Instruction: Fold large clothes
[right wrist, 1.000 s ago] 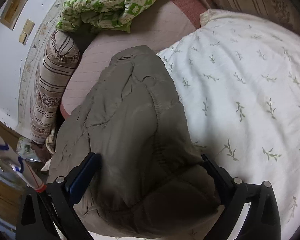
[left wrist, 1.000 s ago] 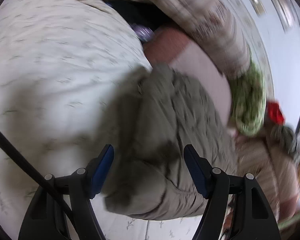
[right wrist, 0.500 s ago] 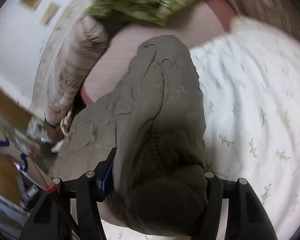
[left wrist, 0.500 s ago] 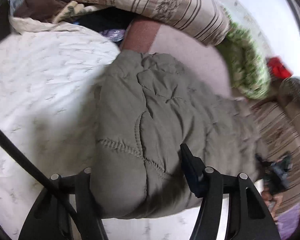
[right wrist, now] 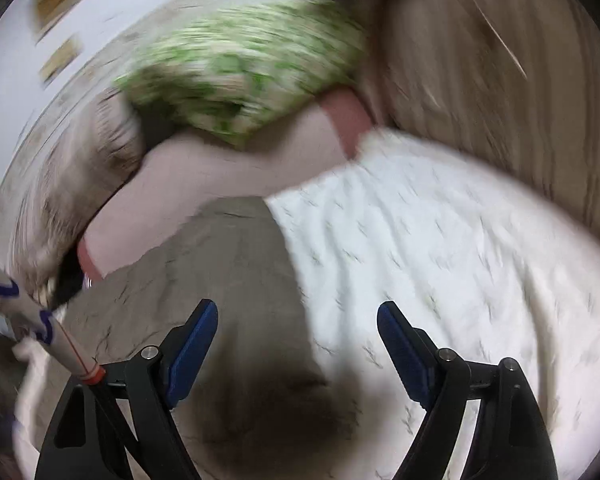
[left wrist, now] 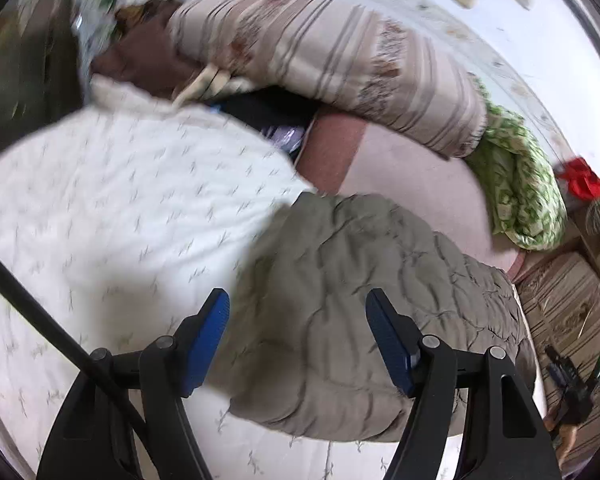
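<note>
Bed: one white quilt (left wrist: 112, 216) with a small sprig print covers most of both views. A pink sheet (left wrist: 412, 184) shows beyond it.

One olive quilted jacket (left wrist: 360, 312), bunched and folded, lies on the white quilt with its far end on the pink sheet. Long axis runs from the near edge away toward the pillows, slanting right in the left wrist view and left in the right wrist view (right wrist: 220, 280).

Left view only: one striped bolster (left wrist: 340, 64) and one red item (left wrist: 580, 180). Both views: one green-patterned quilt (right wrist: 244, 68), blurred in the right.

Left gripper (left wrist: 298, 332): jaws just reopened, spread, above the jacket, pads clear of it. Right gripper (right wrist: 298, 344): jaws likewise just widened, spread, nothing pinched, over the jacket's edge.
</note>
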Motion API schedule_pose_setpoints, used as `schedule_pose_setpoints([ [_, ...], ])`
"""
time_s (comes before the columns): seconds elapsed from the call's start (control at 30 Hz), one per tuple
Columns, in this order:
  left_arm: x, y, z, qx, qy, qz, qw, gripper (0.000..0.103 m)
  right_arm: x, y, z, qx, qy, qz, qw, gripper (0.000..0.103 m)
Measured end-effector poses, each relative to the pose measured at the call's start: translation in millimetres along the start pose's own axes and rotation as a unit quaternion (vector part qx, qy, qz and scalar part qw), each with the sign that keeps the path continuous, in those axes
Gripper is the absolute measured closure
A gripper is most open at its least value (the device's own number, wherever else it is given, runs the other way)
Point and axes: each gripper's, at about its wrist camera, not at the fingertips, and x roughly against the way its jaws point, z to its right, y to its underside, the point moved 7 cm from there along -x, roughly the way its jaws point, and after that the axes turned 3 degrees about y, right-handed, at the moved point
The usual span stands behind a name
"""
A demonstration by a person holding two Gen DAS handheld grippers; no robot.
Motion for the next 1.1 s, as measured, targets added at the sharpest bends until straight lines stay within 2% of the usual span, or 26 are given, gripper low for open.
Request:
schedule_pose_setpoints([
  [0.03,-5,1,7,-0.012,0.001,-0.005,0.9999,0.033,-3,4,-24,0.033,-0.016,-0.001,0.999,0.021],
  [0.1,-36,12,22,-0.042,-0.008,-0.046,0.998,0.033,-17,18,-69,0.092,-0.042,-0.017,0.995,0.024],
  [0.17,-70,24,16,-0.054,-0.051,-0.092,0.993,0.033,-34,38,-88,0.134,-0.038,-0.035,0.99,0.025],
  [0.2,-85,32,7,-0.057,-0.088,-0.112,0.9881,0.031,-43,47,-88,0.15,-0.029,-0.046,0.987,0.026],
  [0.23,-96,38,-1,-0.054,-0.11,-0.123,0.9849,0.027,-55,57,-85,0.17,-0.012,-0.052,0.984,0.026],
  [0.27,-101,40,-8,-0.042,-0.114,-0.119,0.9853,0.017,-63,63,-81,0.185,-0.004,-0.047,0.982,0.026],
  [0.33,-99,37,-12,-0.026,-0.108,-0.111,0.9877,0.015,-66,65,-73,0.191,0.0,-0.038,0.981,0.025],
  [0.4,-85,24,-7,-0.043,-0.112,-0.076,0.9899,0.015,-62,63,-67,0.185,0.002,-0.036,0.982,0.024],
  [0.47,-63,16,-1,-0.067,-0.141,-0.028,0.9873,0.015,-55,61,-66,0.183,0.012,-0.029,0.983,0.023],
  [0.57,-15,8,17,-0.1,-0.163,0.04,0.9807,0.015,-37,60,-66,0.178,0.027,-0.021,0.983,0.023],
  [0.63,17,3,29,-0.116,-0.182,0.084,0.9728,0.015,-16,55,-63,0.171,0.031,-0.01,0.985,0.023],
  [0.67,42,1,39,-0.126,-0.198,0.115,0.9654,0.015,-2,54,-62,0.168,0.034,-0.002,0.985,0.023],
  [0.7,61,0,46,-0.13,-0.203,0.132,0.9615,0.015,14,53,-61,0.164,0.033,0.005,0.986,0.023],
  [0.8,118,5,64,-0.134,-0.194,0.176,0.9558,0.015,66,51,-63,0.155,0.011,0.021,0.988,0.022],
  [0.87,160,14,72,-0.138,-0.197,0.204,0.949,0.015,100,55,-65,0.152,-0.004,0.033,0.988,0.022],
  [1.0,245,35,81,-0.151,-0.205,0.245,0.9354,0.015,173,83,-66,0.152,-0.034,0.033,0.987,0.022],
  [1.1,306,47,75,-0.133,-0.207,0.274,0.9298,0.015,222,103,-63,0.154,-0.05,0.03,0.986,0.021],
])
